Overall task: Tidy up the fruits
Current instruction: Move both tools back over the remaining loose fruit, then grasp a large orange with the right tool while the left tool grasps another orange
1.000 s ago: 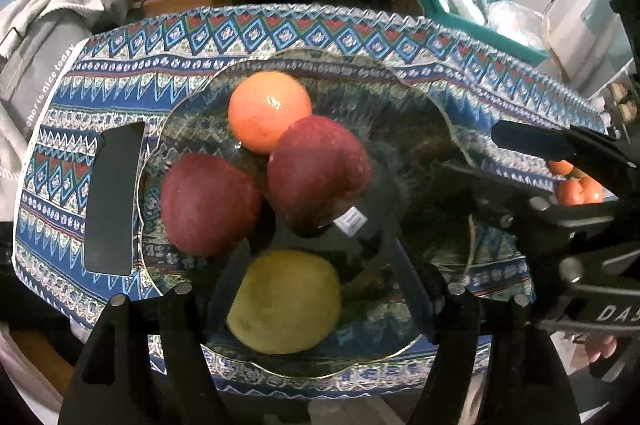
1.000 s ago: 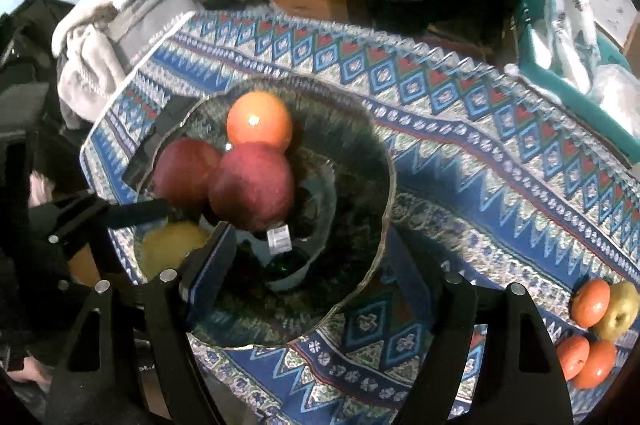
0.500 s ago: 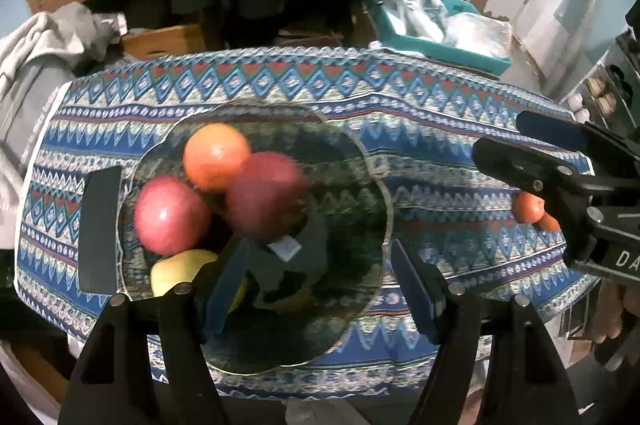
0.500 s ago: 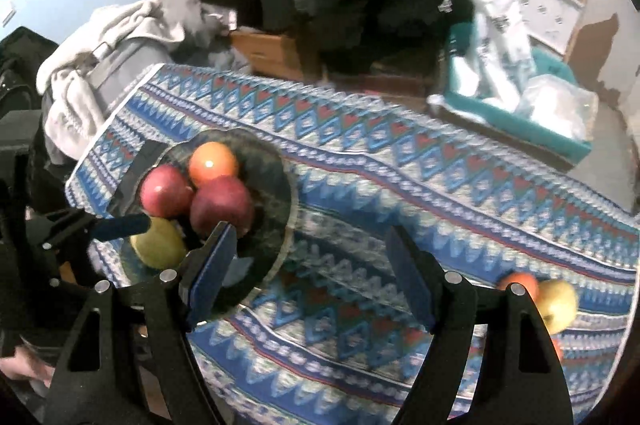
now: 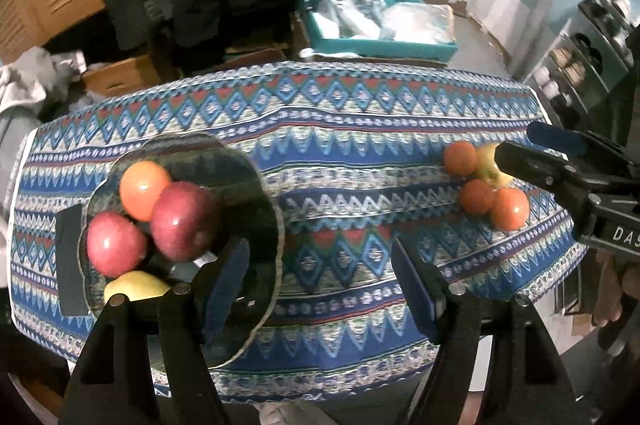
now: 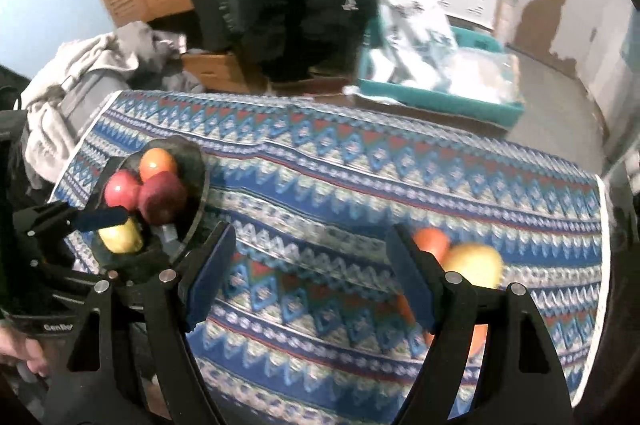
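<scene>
While the left wrist view is looking down at a patterned cloth [image 5: 340, 161] covering the surface, the left gripper [image 5: 320, 277] is showing its jaws standing apart with nothing between them. A dark glass bowl [image 5: 256, 185] is sitting at the left end of the cloth, holding an orange [image 5: 144, 189], two red apples [image 5: 182, 221] and a yellow fruit [image 5: 134, 285], all touching. Four loose fruits [image 5: 486, 185], three orange and one yellow, are lying huddled near the right end. The right gripper [image 5: 552, 161] is reaching in from the right, just beside that cluster. The step in hand appears to be fetching a loose fruit for the bowl. Doing it well probably means picking an outer orange one, so the neighbours are not being nudged toward the edge.

Turning to the right wrist view, the right gripper [image 6: 312, 281] is also showing open, empty jaws. The loose fruits [image 6: 472, 261] are sitting partly hidden behind its right finger [image 6: 412, 285], close to the near edge of the cloth, so a careless push could be rolling one off. Bare cloth is stretching between cluster and bowl [image 6: 200, 181], giving clear room for carrying. The left gripper [image 6: 80, 219] is hanging over the bowl's near side, narrowing the way in there. The bowl's right half is looking free for another fruit.
</scene>
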